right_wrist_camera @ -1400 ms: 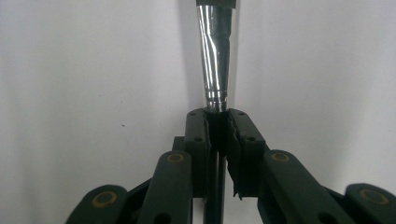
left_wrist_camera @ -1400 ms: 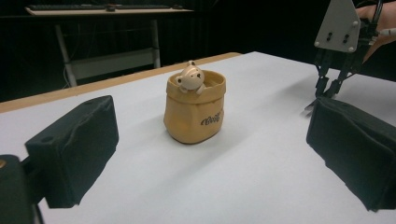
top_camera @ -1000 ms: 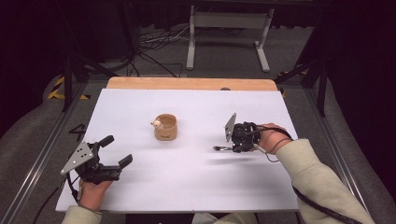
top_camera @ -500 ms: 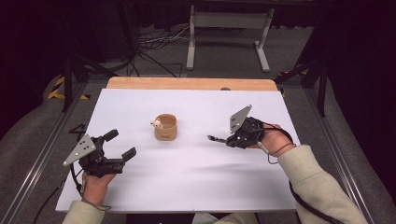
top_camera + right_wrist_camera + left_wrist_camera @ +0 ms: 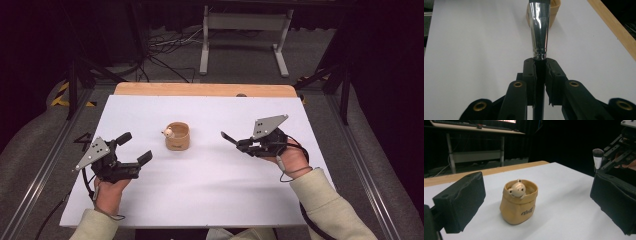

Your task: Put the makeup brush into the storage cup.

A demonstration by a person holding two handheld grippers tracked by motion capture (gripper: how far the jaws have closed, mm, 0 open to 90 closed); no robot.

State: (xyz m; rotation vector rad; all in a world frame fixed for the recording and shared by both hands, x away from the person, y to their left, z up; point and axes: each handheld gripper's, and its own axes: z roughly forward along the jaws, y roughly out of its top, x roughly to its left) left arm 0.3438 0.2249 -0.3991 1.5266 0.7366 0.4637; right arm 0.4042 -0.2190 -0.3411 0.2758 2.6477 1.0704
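Note:
A tan bag-shaped cup [image 5: 177,137] with a small pale animal figure on its rim stands in the middle of the white table [image 5: 210,190]. My right gripper [image 5: 243,145] is to the cup's right, shut on the handle of a makeup brush [image 5: 226,136] whose head points left at the cup. In the right gripper view the silver ferrule of the brush [image 5: 539,30] rises from the shut gripper [image 5: 540,68] toward the cup [image 5: 554,11]. My left gripper [image 5: 135,146] is open, to the cup's left and a little nearer me. Its view has the cup [image 5: 519,202] ahead and the brush [image 5: 597,157] at far right.
A wooden strip [image 5: 200,90] runs along the table's far edge. Beyond it stand a metal frame [image 5: 245,35] and cables on the floor. Rails [image 5: 45,170] run along both sides of the table.
My right gripper has tipped so the brush now points left toward the cup. The left gripper has moved a little forward and right, nearer the cup.

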